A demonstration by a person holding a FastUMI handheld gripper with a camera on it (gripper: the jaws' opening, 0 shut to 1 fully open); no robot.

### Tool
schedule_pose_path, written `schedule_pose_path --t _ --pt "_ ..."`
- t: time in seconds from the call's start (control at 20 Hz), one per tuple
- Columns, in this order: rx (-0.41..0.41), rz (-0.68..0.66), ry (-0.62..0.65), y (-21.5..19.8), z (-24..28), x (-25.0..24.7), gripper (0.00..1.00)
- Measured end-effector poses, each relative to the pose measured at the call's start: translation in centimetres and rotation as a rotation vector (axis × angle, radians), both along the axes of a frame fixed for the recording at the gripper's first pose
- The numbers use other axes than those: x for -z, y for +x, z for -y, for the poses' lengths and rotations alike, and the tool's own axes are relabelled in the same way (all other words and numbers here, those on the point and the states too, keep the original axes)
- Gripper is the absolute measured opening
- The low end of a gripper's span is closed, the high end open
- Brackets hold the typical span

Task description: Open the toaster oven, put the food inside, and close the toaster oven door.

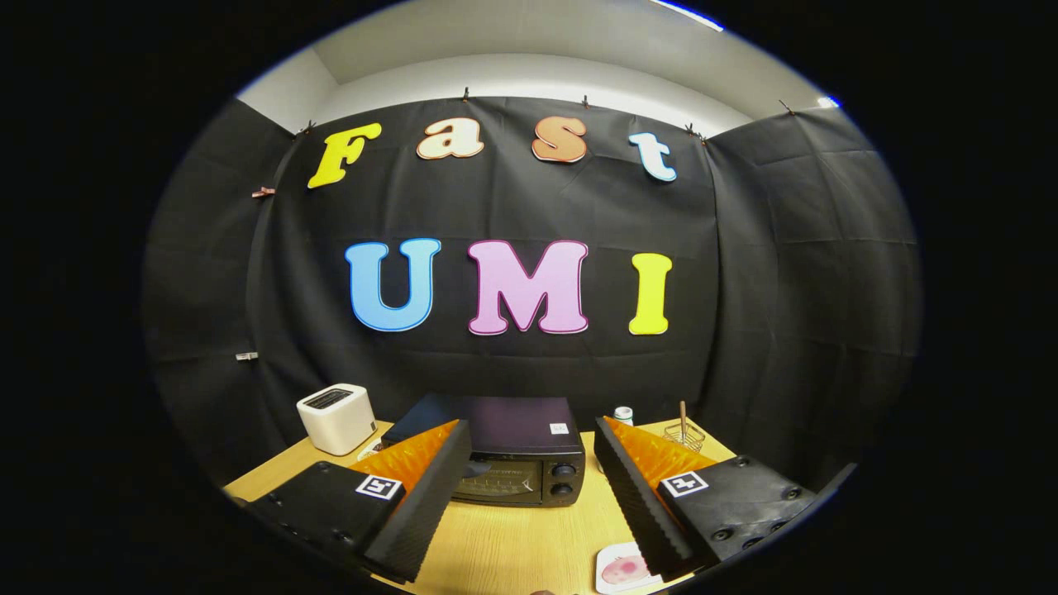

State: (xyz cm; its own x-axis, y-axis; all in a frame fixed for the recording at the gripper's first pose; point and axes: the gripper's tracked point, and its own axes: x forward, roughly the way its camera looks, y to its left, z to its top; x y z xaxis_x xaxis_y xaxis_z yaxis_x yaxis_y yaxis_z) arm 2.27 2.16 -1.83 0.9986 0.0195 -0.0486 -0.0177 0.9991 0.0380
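At twelve o'clock beyond the spread, empty gripper [529, 487], the toaster oven [517, 459] sits closed; a careless door tug could slide it backward.

Claw-mounted fisheye view, forward and level over the wooden table [512, 545], toward the toaster oven [517, 463] nearby.

Your toaster oven [522, 463] sits on the table [512, 545] — a dark, boxy unit, door shut, glass front and two knobs at its right side facing you. The food [621, 570] — a pinkish piece on a small white plate [605, 583] — lies nearer you.
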Motion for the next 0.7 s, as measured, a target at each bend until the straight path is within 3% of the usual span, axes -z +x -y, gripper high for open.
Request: schedule_pose_path --t 0.35,0.7 --pt "0.037 -0.073 0.040 5.0 -1.4 3.1 0.98" --pt "0.064 -0.192 0.034 11.5 -4.4 9.4 0.98"
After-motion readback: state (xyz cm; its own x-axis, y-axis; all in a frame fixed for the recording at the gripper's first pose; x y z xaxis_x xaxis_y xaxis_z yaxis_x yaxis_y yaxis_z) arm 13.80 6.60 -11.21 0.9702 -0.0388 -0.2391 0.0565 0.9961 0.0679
